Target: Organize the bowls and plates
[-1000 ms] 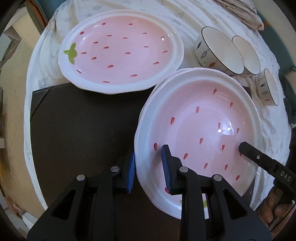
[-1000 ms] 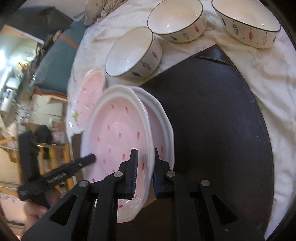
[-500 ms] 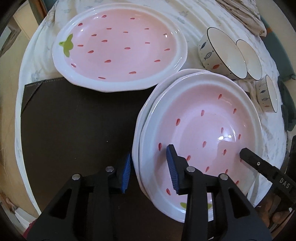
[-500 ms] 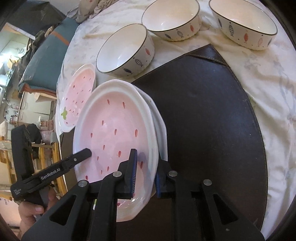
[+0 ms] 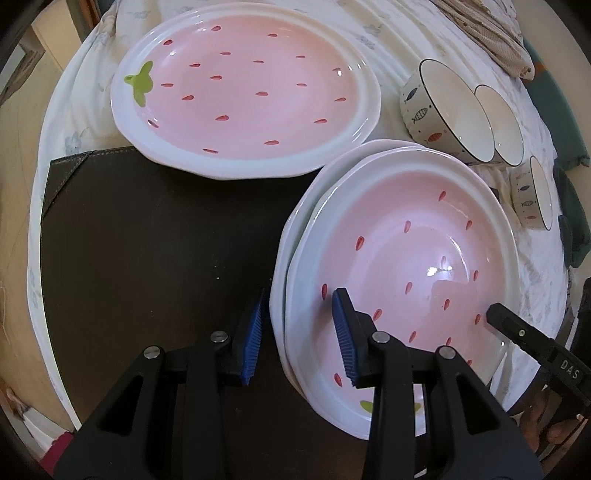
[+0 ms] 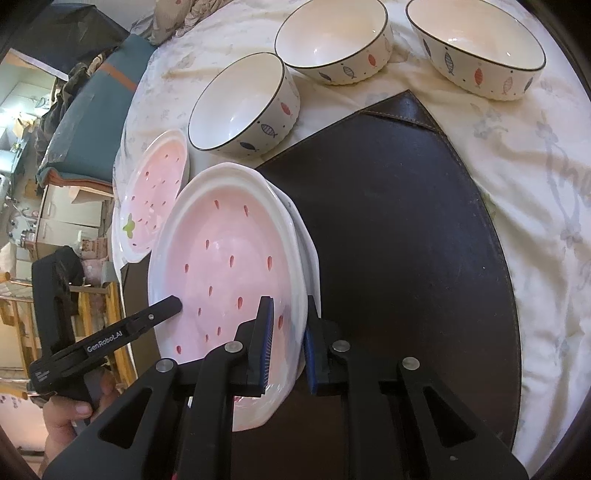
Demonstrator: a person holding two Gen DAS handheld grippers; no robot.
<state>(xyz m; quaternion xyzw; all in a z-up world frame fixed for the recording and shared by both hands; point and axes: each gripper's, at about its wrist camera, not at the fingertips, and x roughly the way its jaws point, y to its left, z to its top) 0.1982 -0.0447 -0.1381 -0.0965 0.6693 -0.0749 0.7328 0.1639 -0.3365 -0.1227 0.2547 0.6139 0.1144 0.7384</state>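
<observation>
Two pink strawberry plates lie stacked on the dark mat [image 5: 147,240], the upper plate [image 5: 406,258] a little off-centre on the lower plate [image 5: 295,221]. My left gripper [image 5: 300,295] stands open astride their near rims, with its blue pads clear of them. On the opposite rim, my right gripper [image 6: 290,301] has its jaws closing, pads pressed on the upper plate [image 6: 229,258]. Whether the lower plate's rim is also pinched I cannot tell. A third strawberry plate [image 5: 240,85] rests flat at the mat's far edge.
Three white fish-pattern bowls [image 6: 240,110] [image 6: 332,40] [image 6: 476,44] stand upright on the white tablecloth [image 6: 535,184] beyond the mat. A folded beige cloth [image 5: 480,29] lies at the table's far edge. A hand [image 6: 66,413] holds the left gripper.
The upper plate, held tilted above the lower one, has come down onto it. My left gripper's jaws have widened around the rims. The right gripper keeps its hold.
</observation>
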